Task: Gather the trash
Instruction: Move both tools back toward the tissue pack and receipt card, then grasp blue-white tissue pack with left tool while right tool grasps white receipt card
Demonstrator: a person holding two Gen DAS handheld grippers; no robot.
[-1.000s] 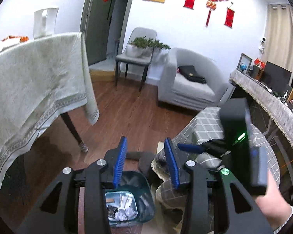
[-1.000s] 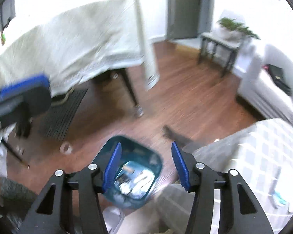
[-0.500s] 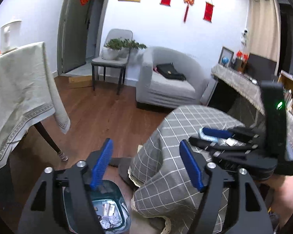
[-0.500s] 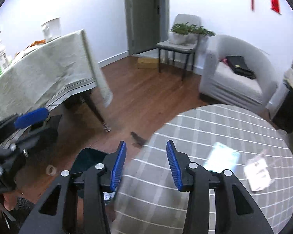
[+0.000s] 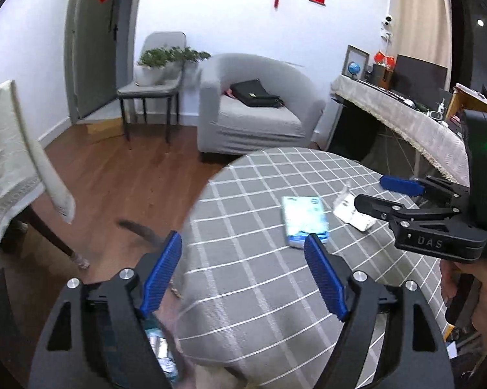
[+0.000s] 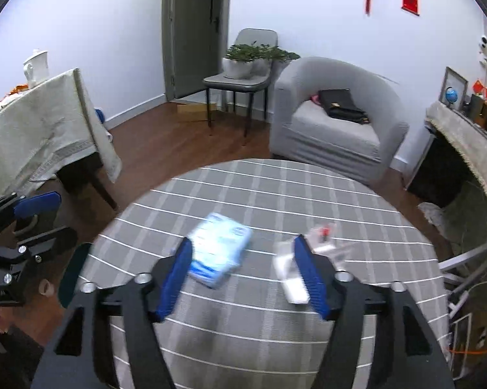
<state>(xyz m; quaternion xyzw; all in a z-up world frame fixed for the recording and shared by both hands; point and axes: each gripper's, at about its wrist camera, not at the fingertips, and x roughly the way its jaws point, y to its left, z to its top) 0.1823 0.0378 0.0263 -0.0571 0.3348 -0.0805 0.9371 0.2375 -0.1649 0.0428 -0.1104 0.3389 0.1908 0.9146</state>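
Round table: a grey checked cloth is seen over it; two pieces of trash are left on top, so collection is judged unfinished.
Bin: only a sliver is shown in the left wrist view, at 7 o'clock behind the left fingers, on the floor beside the table; wrappers are seen inside, so part of the task is judged done.
Left gripper: jaws have just been opening and are spread wide; nothing is held between them.
Right gripper: jaws have just been opening and are parted; nothing is gripped.
Blue-and-white packet: it is found flat on the cloth, at 11 o'clock from the right gripper, uncollected.
White wrapper: it is found just at 3 o'clock of the packet, partly hidden by the right finger, uncollected.
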